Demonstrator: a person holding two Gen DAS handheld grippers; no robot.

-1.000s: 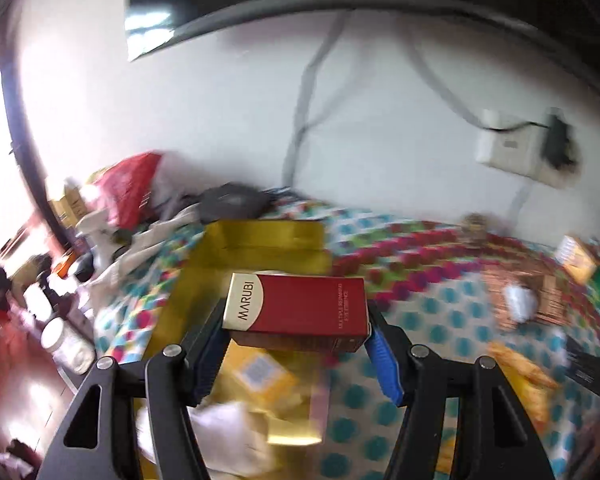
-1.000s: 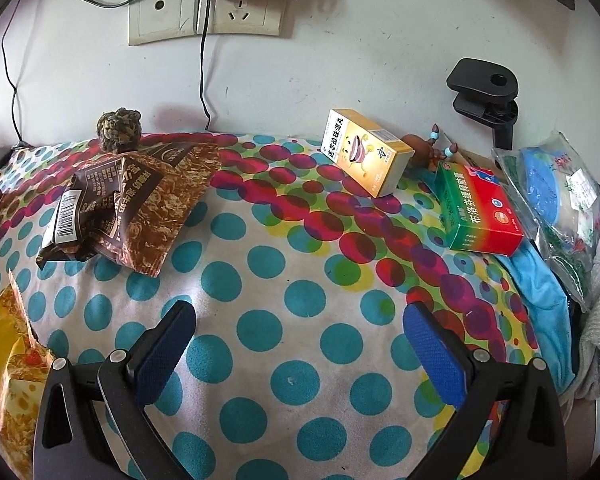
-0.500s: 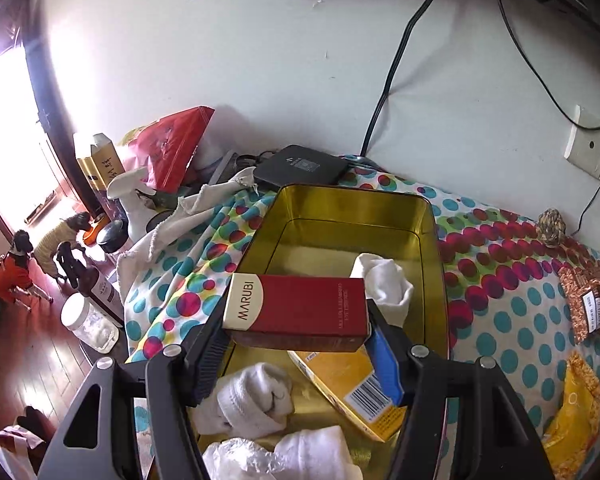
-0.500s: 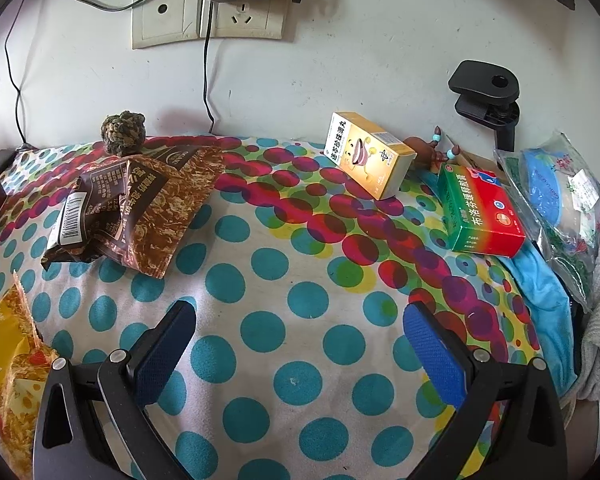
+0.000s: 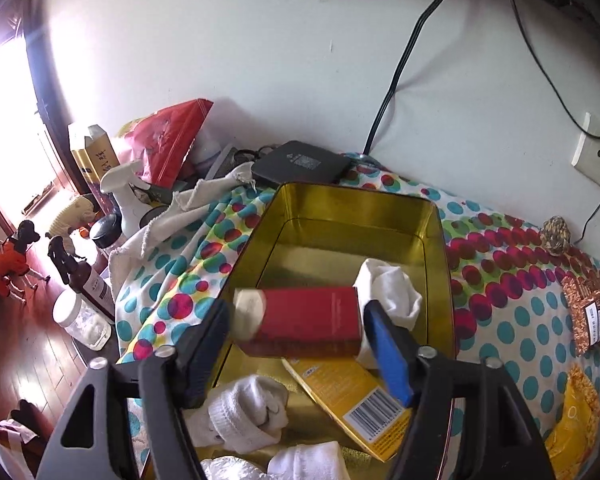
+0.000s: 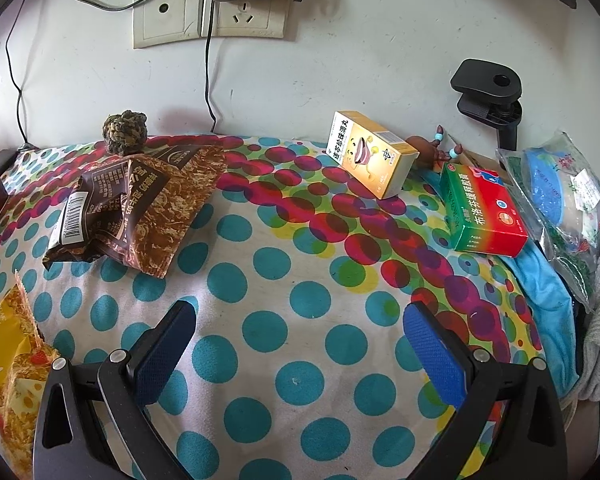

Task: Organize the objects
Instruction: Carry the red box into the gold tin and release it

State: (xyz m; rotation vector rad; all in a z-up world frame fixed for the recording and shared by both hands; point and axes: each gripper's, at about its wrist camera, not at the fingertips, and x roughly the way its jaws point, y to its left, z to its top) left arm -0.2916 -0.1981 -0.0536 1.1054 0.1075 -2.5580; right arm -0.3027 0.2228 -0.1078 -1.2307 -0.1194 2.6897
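Over the gold tin point(image 5: 440, 248), the spread left tool point(image 5: 300, 344) frames a blurred red box point(image 5: 312, 316) (cream-ended, tilted).

- The red box point(image 5: 310, 316) between the left tool's point(image 5: 296, 356) fingers is motion-blurred; its print cannot be read, nor whether the pads touch it.
- The yellow box point(image 5: 350, 404) in the gold tin point(image 5: 440, 240) is partly hidden under the red box.
- The tin's near end is cut off by the bottom edge.
- The yellow snack bag point(image 6: 8, 364) runs off the right-wrist view's left edge.
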